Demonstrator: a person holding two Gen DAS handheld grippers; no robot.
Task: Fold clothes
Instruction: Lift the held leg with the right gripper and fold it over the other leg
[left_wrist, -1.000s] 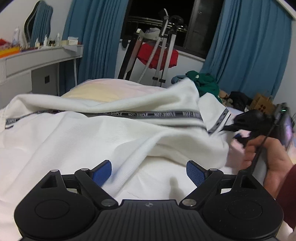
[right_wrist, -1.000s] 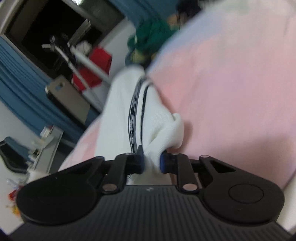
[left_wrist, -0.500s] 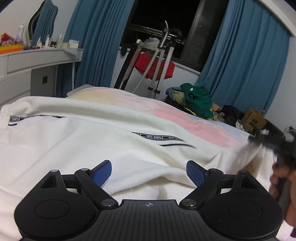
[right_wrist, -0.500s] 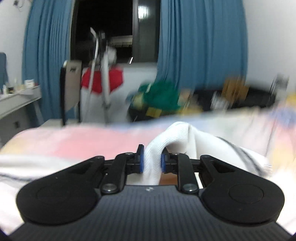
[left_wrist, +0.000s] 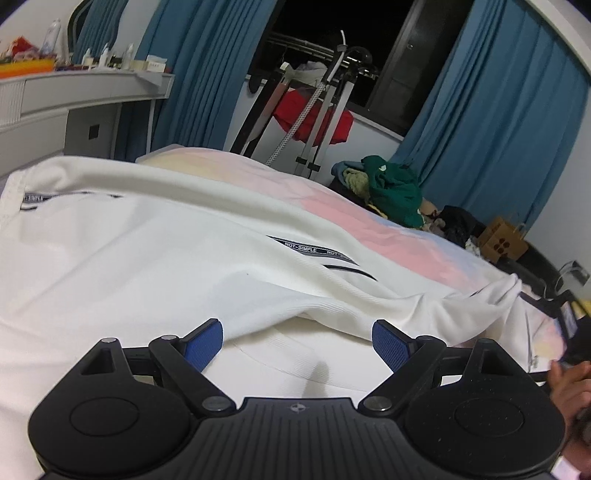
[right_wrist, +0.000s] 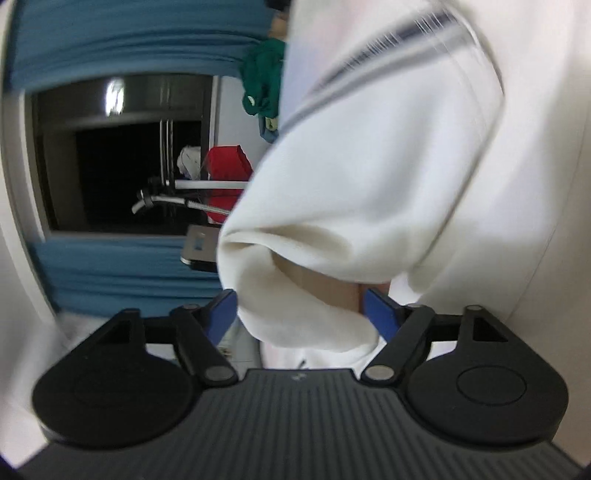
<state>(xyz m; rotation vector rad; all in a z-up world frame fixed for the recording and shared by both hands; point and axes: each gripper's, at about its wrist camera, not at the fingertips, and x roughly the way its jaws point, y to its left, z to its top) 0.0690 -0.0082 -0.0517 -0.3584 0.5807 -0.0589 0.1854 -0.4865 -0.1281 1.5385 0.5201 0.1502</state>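
Your left tongs (left_wrist: 297, 341) hover released over the white shirt (left_wrist: 147, 258) on the bed (left_wrist: 369, 221); your right tongs (right_wrist: 299, 310) gape around its sleeve (right_wrist: 332, 221).

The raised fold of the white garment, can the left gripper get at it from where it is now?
Probably yes: the left gripper is open, and the raised fold lies just ahead of it with nothing between.

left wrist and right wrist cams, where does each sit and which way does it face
Left wrist: on the left gripper, low over the white garment, facing across the bed to the window; the person's right hand shows.
Right wrist: on the right gripper, rolled sideways, open fingers beside a sleeve end.
Shared: garment, green clothes, red cloth.
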